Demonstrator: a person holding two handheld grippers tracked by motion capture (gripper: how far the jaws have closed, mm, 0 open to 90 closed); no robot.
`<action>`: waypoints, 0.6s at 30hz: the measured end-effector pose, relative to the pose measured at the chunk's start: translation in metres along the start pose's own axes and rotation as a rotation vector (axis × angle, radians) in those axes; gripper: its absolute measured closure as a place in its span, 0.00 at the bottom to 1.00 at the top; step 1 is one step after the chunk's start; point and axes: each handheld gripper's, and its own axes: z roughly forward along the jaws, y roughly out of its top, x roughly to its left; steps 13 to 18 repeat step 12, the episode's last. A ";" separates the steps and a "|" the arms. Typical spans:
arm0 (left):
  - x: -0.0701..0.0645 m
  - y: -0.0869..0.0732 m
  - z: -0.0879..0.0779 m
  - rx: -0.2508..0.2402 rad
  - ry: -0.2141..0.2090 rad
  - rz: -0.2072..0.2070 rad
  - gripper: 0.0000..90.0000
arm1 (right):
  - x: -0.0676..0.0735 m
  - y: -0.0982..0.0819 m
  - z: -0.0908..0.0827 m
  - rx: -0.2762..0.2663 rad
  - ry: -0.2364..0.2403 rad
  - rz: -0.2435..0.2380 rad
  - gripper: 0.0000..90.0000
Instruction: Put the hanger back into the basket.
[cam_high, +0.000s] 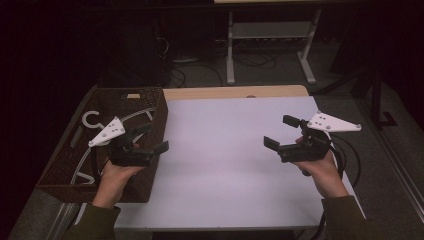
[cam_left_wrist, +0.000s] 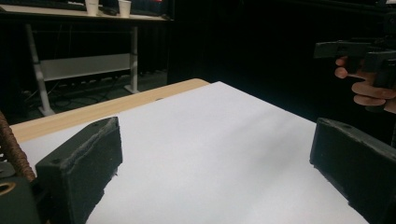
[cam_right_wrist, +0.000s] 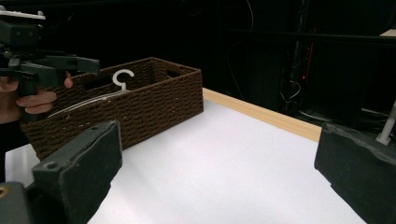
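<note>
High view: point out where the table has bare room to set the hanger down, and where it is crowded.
Free: the white table surface between the wicker basket and the right hand-held gripper, from the wooden far edge to the near edge. Crowded: the left end, where the basket holds the white hanger and the left hand-held gripper hovers at its rim.

In the high view the left gripper (cam_high: 150, 139) and its hand (cam_high: 114, 180) cover part of the basket (cam_high: 150, 100), and the hanger (cam_high: 92, 120) inside shows only as a hook and stretches of its arms, the rest lost in shadow. In the right gripper view the basket's near end is hidden behind the left-hand jaw. In the left gripper view the picture's left edge cuts the basket to a sliver of weave, and the right edge cuts off the right gripper (cam_left_wrist: 355, 49).
</note>
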 end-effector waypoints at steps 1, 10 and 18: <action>0.000 0.000 0.000 0.001 0.000 0.000 0.02 | 0.000 0.000 0.000 0.000 0.000 0.000 0.00; 0.000 0.000 0.000 0.002 -0.002 0.001 0.02 | 0.000 -0.001 0.000 0.003 -0.001 0.002 0.00; 0.000 0.000 0.000 0.001 -0.004 0.004 0.02 | 0.000 -0.001 0.000 0.004 -0.001 0.000 0.00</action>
